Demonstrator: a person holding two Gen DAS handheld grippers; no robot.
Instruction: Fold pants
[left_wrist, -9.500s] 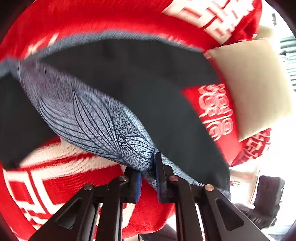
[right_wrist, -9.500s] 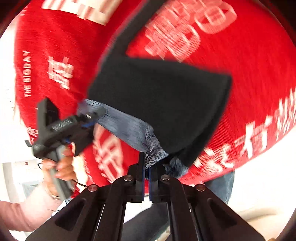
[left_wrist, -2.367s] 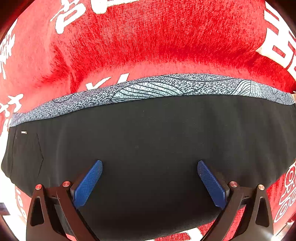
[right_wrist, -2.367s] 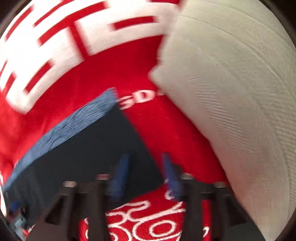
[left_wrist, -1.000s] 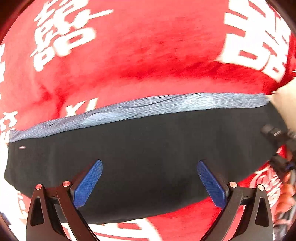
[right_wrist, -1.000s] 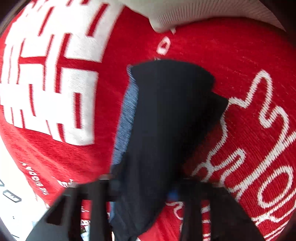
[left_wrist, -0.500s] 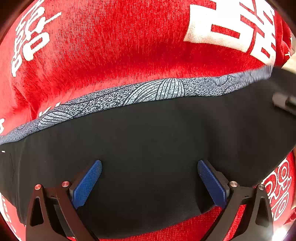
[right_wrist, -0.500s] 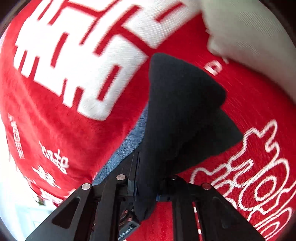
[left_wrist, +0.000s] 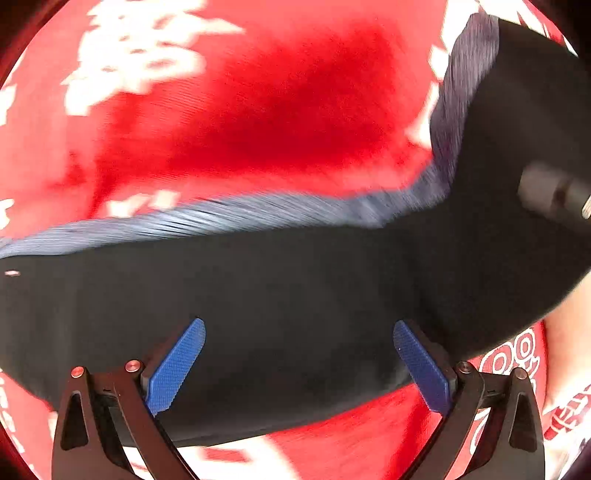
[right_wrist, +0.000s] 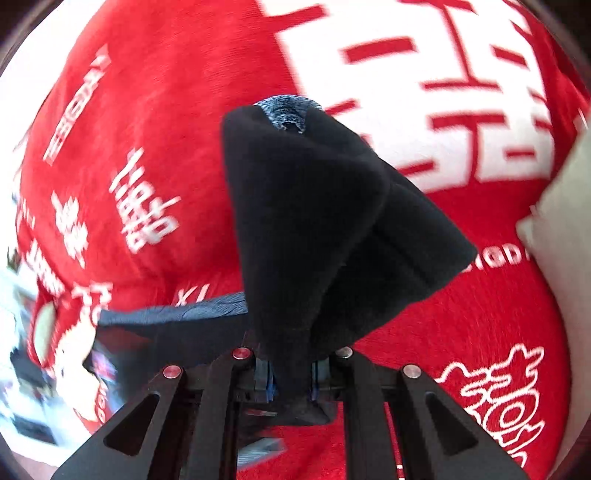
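Observation:
The black pants (left_wrist: 280, 280) with a grey-blue patterned waistband (left_wrist: 207, 218) lie across a red blanket with white characters (left_wrist: 258, 110). My left gripper (left_wrist: 297, 354) is open, its blue pads (left_wrist: 173, 365) hovering over the flat part of the pants, holding nothing. My right gripper (right_wrist: 290, 373) is shut on the pants' end (right_wrist: 314, 229) and holds it lifted, so the cloth hangs in a folded cone with the waistband (right_wrist: 288, 110) at its tip. In the left wrist view that raised end (left_wrist: 517, 129) curls up at the right, with part of the right gripper's body (left_wrist: 554, 195) showing.
The red blanket (right_wrist: 155, 129) covers the whole surface. A cream pillow (right_wrist: 565, 221) lies at the right edge of the right wrist view. A blurred arm or sleeve (left_wrist: 565, 332) shows at the left wrist view's right edge.
My right gripper has lifted the pants' end and swung it over toward the flat part. The left gripper stays open above the pants; its view shifted and blurred.

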